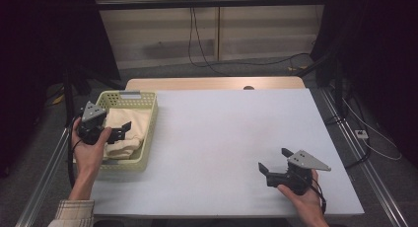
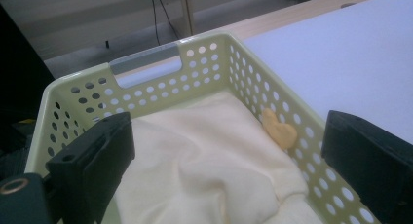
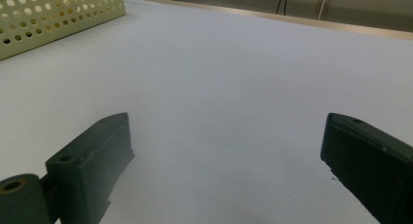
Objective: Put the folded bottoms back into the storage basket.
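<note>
— Over the basket [image 1: 146, 153], your left gripper [image 1: 122, 130] hovers, fingers spread above the cream cloth [image 2: 204, 160] inside.
— And the right gripper [image 1: 272, 164]?
— Well right of the basket, spread, empty. Nothing's grasped yet.

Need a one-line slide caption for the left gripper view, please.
Open left hand-held gripper poised over cream cloth in a perforated pale-yellow basket beside the white table.

1. A pale yellow perforated basket [image 1: 147, 133] sits at the bench's [image 1: 222, 138] 9 o'clock edge.
2. A cream cloth [image 2: 204, 160] lies crumpled inside it.
3. A small orange heart-shaped piece [image 2: 279, 129] rests against the basket's inner wall.
</note>
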`<action>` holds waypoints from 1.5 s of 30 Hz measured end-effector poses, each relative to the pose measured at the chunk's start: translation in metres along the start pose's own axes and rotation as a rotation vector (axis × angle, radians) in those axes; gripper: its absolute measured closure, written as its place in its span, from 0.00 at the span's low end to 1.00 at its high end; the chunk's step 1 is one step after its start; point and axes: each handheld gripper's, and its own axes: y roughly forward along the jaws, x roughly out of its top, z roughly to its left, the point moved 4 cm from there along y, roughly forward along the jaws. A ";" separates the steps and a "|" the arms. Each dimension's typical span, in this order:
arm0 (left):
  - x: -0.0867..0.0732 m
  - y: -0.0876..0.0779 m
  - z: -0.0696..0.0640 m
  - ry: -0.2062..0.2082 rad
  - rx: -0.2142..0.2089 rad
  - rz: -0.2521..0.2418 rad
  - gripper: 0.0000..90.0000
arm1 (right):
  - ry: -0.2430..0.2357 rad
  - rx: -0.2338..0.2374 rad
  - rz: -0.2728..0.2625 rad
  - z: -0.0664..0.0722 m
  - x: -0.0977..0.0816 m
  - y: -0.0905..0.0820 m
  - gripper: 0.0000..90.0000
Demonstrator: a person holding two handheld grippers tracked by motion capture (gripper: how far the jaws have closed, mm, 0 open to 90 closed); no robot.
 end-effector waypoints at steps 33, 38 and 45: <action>-0.025 -0.038 -0.047 0.017 -0.037 0.007 0.07 | 0.000 0.007 0.004 0.002 0.000 0.003 0.05; -0.023 -0.036 -0.055 0.032 -0.053 -0.006 0.07 | -0.004 0.010 0.004 0.002 0.000 0.003 0.05; -0.017 -0.030 -0.066 0.058 -0.076 -0.009 0.07 | -0.001 0.011 0.005 0.003 0.000 0.003 0.05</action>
